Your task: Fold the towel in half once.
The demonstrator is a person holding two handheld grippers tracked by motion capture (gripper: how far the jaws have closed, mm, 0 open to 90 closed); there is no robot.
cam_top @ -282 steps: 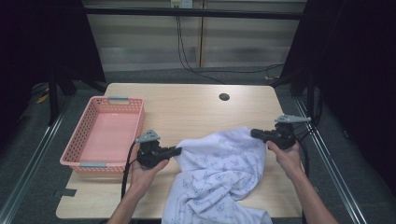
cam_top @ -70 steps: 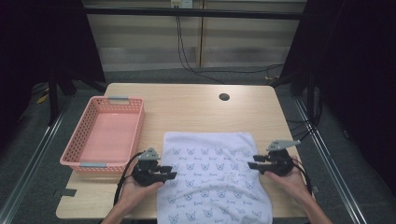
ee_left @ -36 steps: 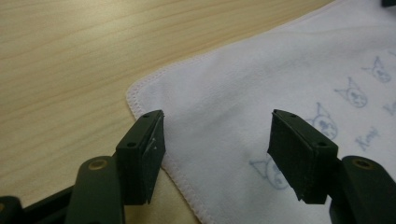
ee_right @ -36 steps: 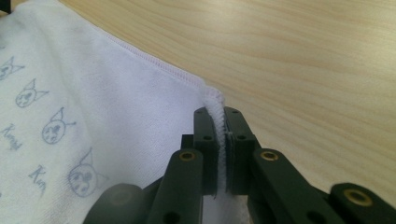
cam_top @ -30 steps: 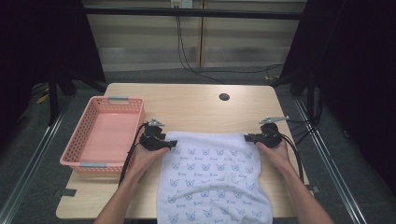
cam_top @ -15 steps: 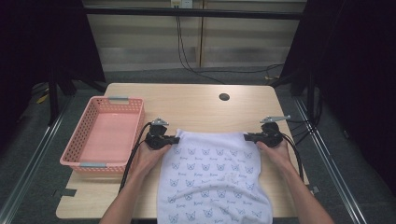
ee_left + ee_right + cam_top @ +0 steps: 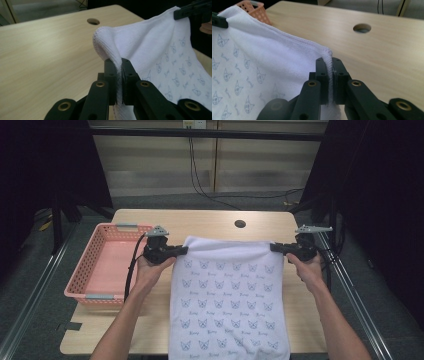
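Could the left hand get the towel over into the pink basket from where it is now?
Probably yes. The left gripper, shut on a towel corner, sits right beside the basket, with nothing between them. But the right gripper grips the other corner.

High view above the person's side, facing forward and down over the whole counter (image 7: 210, 222), each gripper view close behind its own claw, looking across the counter, all sharing the towel (image 7: 227, 295) and counter hole (image 7: 240, 224)

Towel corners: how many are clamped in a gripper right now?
2. One far corner of the towel is in the left gripper, the other in the right gripper. The near corners hang past the table edge, unclamped.
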